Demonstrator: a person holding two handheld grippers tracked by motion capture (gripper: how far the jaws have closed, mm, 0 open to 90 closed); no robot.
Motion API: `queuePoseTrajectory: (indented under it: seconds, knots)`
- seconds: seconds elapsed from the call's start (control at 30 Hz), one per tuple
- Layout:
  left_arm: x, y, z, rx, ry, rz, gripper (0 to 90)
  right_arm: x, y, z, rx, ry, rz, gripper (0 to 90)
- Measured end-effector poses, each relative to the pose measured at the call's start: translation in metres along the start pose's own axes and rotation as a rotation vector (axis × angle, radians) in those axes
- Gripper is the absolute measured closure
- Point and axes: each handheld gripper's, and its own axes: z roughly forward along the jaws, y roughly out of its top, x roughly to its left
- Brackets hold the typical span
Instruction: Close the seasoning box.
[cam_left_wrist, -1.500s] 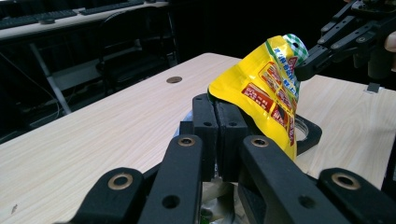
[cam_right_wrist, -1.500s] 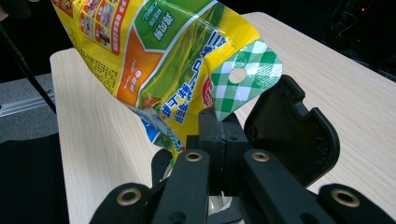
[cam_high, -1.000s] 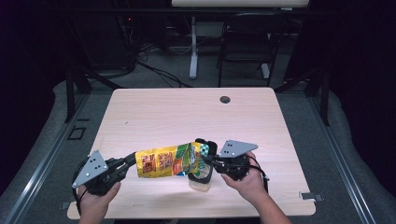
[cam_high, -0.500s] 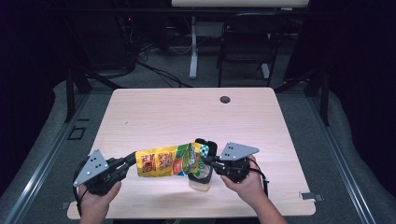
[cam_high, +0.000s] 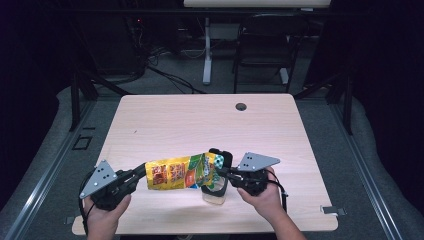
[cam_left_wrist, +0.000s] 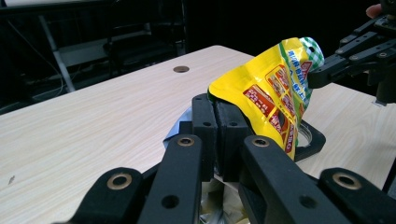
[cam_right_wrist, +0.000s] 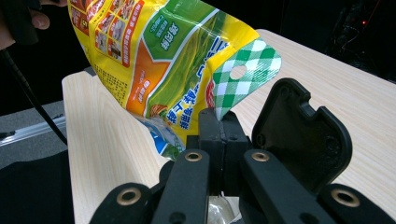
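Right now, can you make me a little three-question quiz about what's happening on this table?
1. True or false: both ends of the yellow bag are pinched in shut jaws.
2. What sits under the bag's checked end? A) a clear jar B) a red bowl C) a book
3. Fill in: the black lid stands open behind the ____.

Key:
1. True. The left gripper is shut on one end and the right gripper on the checked end.
2. A
3. jar
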Motion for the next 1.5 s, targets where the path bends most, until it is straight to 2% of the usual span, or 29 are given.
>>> queuePoseTrajectory:
  seconds: [0.37,0.6,0.7,1.17,1.3,1.5]
  knots:
    - [0.0,0.003,0.0,0.027,0.003,-0.028,88.4,0.001,-0.002,-0.001,-0.007,0.003,0.011,90.0]
    - [0.002,0.005,0.003,0.031,-0.003,-0.063,88.4,0.0,-0.003,0.0,-0.015,0.001,0.025,90.0]
    - [0.002,0.008,0.006,0.029,-0.002,-0.065,88.4,0.0,-0.003,0.0,-0.011,-0.008,0.03,90.0]
    - [-0.004,0.021,0.011,0.021,-0.008,-0.023,88.5,-0.004,-0.006,-0.002,-0.036,-0.045,0.04,90.0]
    - [-0.007,0.024,0.013,0.014,-0.011,-0.007,88.4,-0.006,-0.01,-0.001,-0.019,-0.062,0.039,89.7]
    - [-0.008,0.026,0.015,0.014,-0.017,-0.004,88.4,-0.009,-0.015,-0.002,-0.029,-0.045,0.062,90.0]
